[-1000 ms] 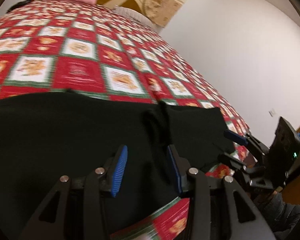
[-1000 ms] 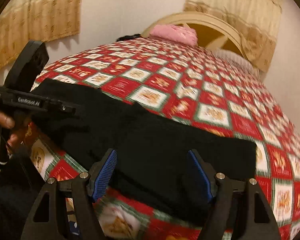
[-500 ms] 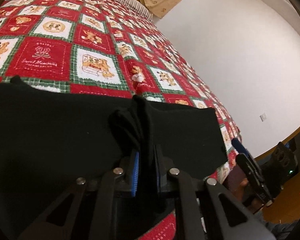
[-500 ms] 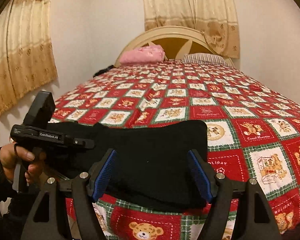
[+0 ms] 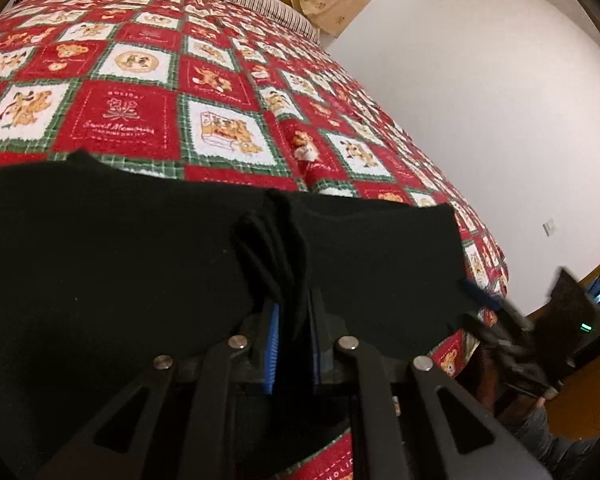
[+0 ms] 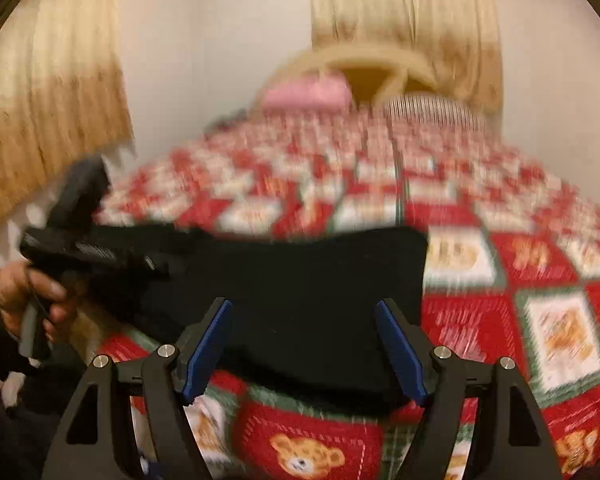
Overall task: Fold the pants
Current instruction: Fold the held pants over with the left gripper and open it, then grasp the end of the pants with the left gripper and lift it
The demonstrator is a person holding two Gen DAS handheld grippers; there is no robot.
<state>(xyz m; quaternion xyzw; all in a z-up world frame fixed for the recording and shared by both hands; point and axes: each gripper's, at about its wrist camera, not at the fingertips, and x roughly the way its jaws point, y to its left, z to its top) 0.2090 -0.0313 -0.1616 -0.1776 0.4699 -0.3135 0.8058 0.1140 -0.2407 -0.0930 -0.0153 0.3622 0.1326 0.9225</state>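
Black pants [image 5: 100, 256] lie across the near edge of the bed, also in the right wrist view [image 6: 300, 280]. My left gripper [image 5: 292, 320] is shut on a bunched fold of the pants' near edge. My right gripper [image 6: 304, 336] is open and empty, hovering just above the pants' right end near the bed edge. It also shows blurred at the right of the left wrist view [image 5: 492, 308]. The left gripper shows in the right wrist view [image 6: 88, 252], held by a hand.
The bed carries a red, white and green bear-patterned quilt [image 5: 204, 80]. A pink pillow [image 6: 308, 94] and a striped pillow [image 6: 432, 110] lie by the headboard. Curtains [image 6: 40, 100] hang at the left and a white wall [image 5: 480, 80] stands at the right.
My left gripper closed on a fold of the pants and now holds it. My right gripper stayed open and swung over the pants' right end; its view is blurred with motion.
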